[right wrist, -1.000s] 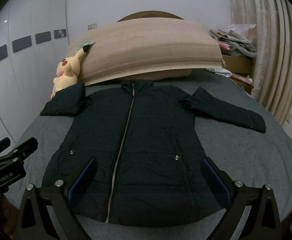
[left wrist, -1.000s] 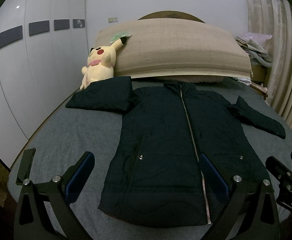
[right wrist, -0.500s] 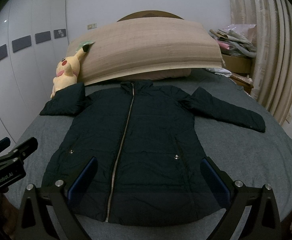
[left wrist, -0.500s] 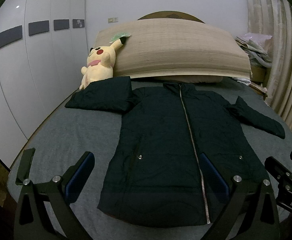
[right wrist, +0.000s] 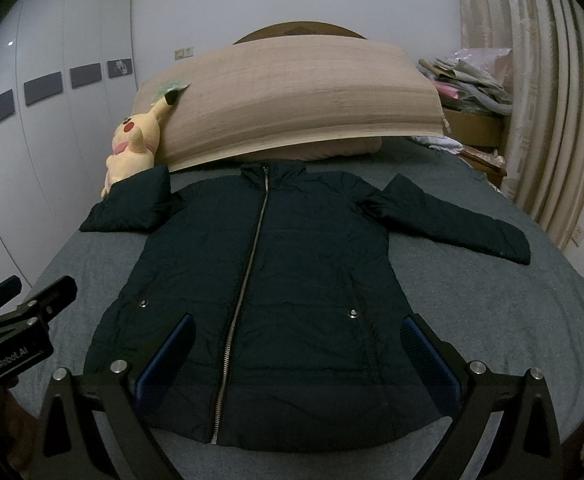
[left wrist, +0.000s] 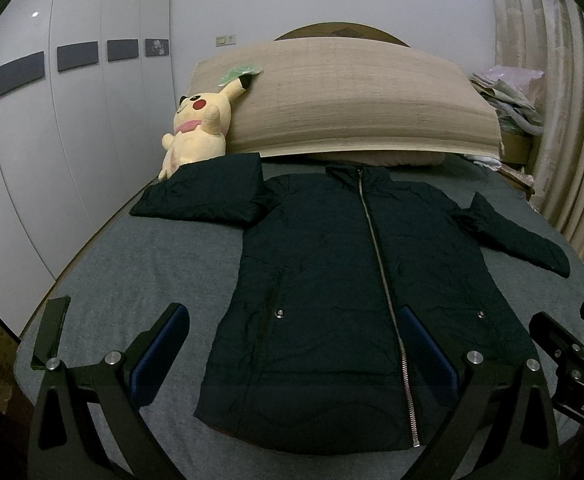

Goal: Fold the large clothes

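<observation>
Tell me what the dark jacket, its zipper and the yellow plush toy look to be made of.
Jacket: looks like thin quilted synthetic shell, matte with a slight sheen; fine crinkles and stitched panels show.
Zipper: probably metal, as it shows a bright silvery line of teeth.
Plush toy: soft fuzzy fabric, stuffed, with rounded matte limbs.

Matt cloth everywhere, little metal.
Jacket (left wrist: pixel 331 280): dark, slightly crinkled fabric, shiny metal zipper (left wrist: pixel 383 280); bed (left wrist: pixel 140 264) cover grey, matt knit; plush toy (left wrist: pixel 198 128) fuzzy; tongs (right wrist: pixel 299 356) matt black, blue textured pads (right wrist: pixel 164 360).
</observation>
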